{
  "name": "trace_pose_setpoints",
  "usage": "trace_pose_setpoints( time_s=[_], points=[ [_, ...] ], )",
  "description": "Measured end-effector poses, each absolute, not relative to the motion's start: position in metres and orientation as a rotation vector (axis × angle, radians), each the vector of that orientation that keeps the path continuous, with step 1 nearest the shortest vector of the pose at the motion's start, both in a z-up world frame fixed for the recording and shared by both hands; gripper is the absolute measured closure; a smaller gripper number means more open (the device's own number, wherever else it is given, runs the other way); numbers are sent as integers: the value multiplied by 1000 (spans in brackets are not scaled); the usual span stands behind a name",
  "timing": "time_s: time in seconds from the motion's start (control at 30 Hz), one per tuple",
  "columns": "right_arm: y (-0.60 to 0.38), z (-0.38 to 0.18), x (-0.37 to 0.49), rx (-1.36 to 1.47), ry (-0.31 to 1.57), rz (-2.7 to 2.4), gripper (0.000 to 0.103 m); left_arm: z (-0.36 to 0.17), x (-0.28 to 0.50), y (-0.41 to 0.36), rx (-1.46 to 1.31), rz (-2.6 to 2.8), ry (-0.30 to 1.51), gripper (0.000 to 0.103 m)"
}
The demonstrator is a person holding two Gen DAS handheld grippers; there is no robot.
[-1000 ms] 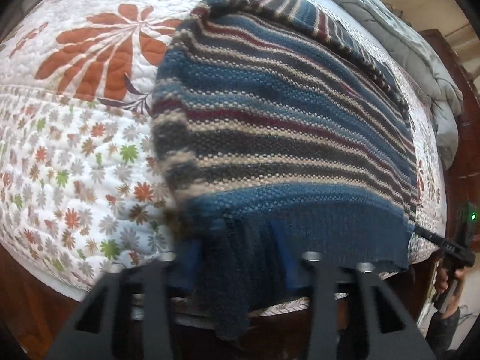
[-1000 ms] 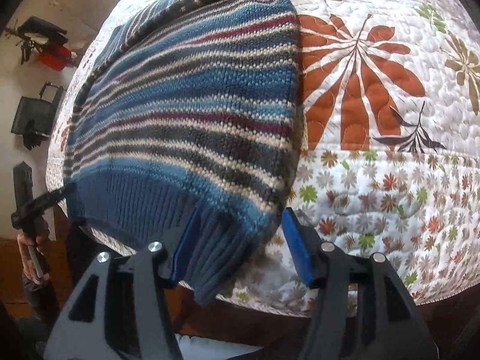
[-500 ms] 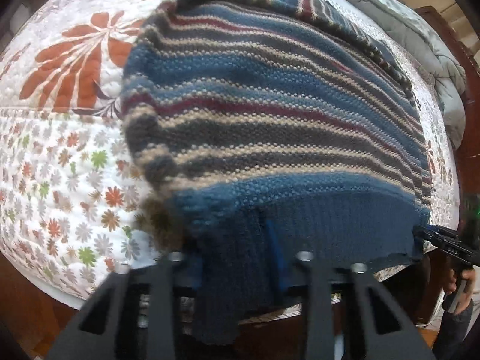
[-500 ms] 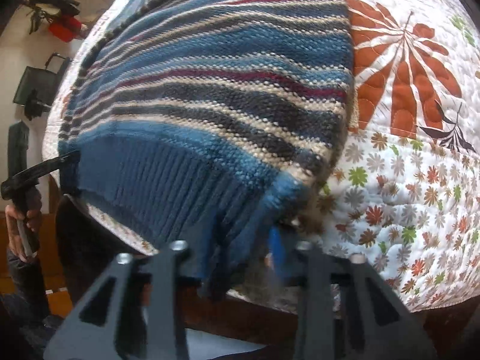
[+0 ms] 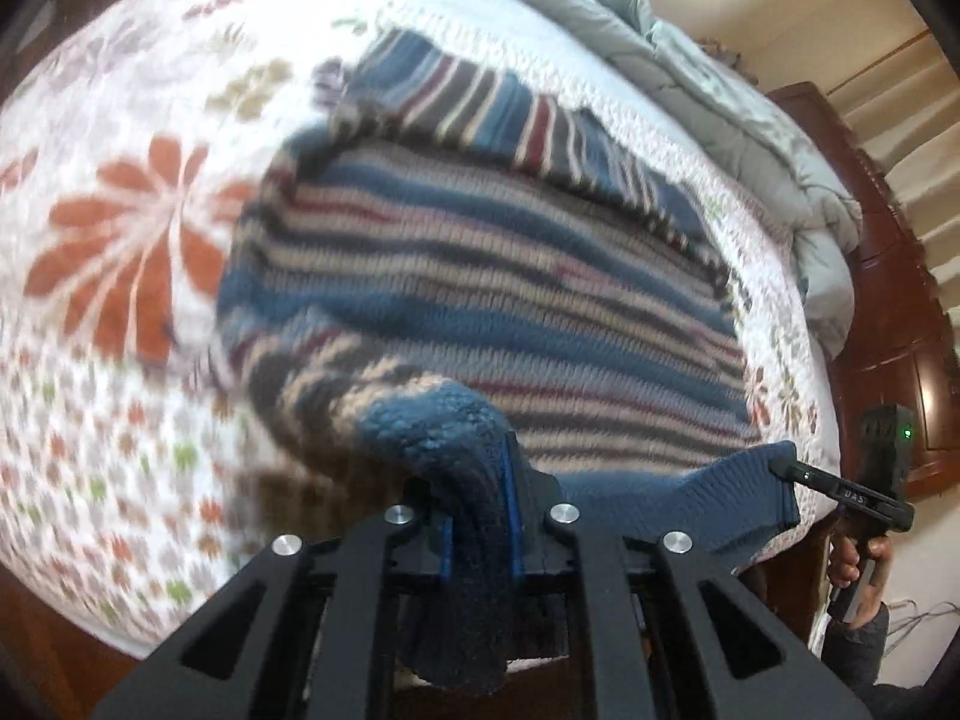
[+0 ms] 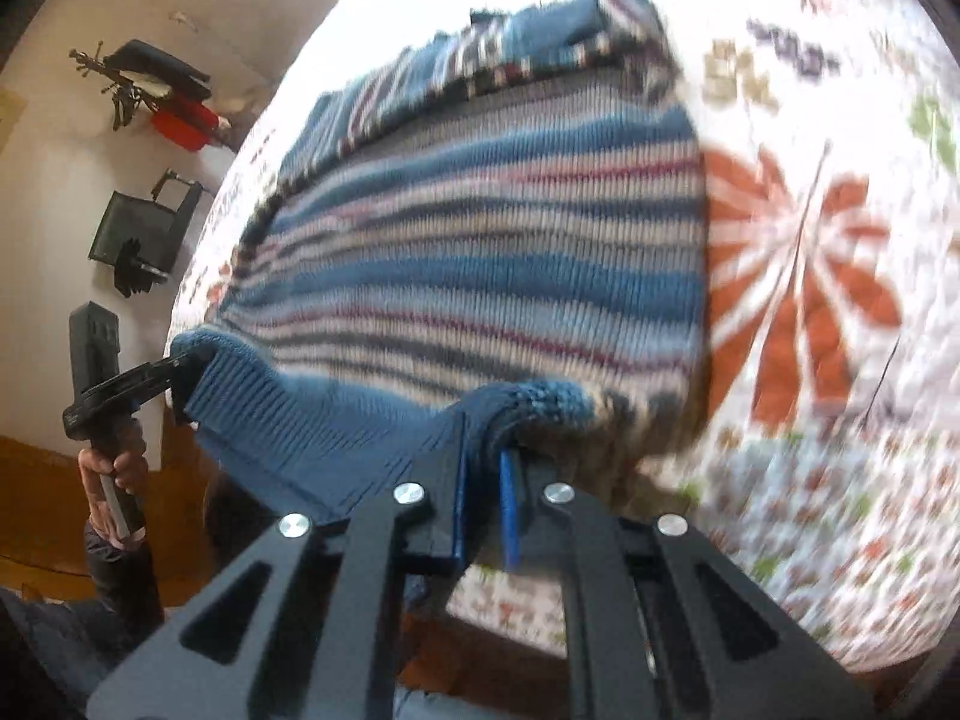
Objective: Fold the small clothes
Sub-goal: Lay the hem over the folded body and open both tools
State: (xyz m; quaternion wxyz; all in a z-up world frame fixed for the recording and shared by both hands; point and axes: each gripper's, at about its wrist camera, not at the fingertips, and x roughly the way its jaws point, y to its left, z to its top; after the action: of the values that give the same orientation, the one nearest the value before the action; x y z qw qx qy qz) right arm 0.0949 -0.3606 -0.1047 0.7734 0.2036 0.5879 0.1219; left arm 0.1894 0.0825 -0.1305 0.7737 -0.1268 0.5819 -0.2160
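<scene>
The blue, cream and maroon striped knitted sweater (image 5: 480, 300) lies across the middle of each frame on the white floral quilted bedspread (image 5: 120, 360), its ribbed blue hem (image 6: 312, 420) raised off the bed at the bottom. The left hand-held gripper (image 5: 477, 516) is closed tight on one hem corner, cloth bunched between its blue pads; the right hand-held gripper (image 6: 483, 504) is likewise nearly closed, pinching the other corner. This looks like the start of the lengthwise fold: the next move would be to carry both corners together up and over toward the collar end at the top of the frame, keeping the hem taut and level. A crumpled grey duvet (image 5: 750, 120) lies at upper right beyond the sweater, well apart, and nothing seems to block the path.
</scene>
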Motion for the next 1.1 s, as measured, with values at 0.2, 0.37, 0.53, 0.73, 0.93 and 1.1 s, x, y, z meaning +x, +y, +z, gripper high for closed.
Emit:
trace_pose_setpoints(
  time_s=[0.2, 0.37, 0.53, 0.73, 0.93, 1.1],
  points=[
    [-386, -100, 149, 462, 1231, 183, 94, -136, 248, 79, -313, -433, 1247, 87],
    [-404, -131, 191, 534, 1279, 129, 83, -159, 289, 70, -317, -382, 1290, 74],
    [-416, -136, 195, 586, 1292, 178, 77, -128, 297, 93, -295, -325, 1172, 41],
    [-451, -115, 194, 607, 1229, 81, 36, -115, 302, 100, -174, -265, 1139, 41],
    [-426, -97, 204, 401, 1247, 117, 37, -118, 304, 60, -5, -305, 1123, 40],
    [-387, -104, 229, 252, 1266, 215, 37, -129, 314, 28, 102, -375, 1147, 35]
  ],
)
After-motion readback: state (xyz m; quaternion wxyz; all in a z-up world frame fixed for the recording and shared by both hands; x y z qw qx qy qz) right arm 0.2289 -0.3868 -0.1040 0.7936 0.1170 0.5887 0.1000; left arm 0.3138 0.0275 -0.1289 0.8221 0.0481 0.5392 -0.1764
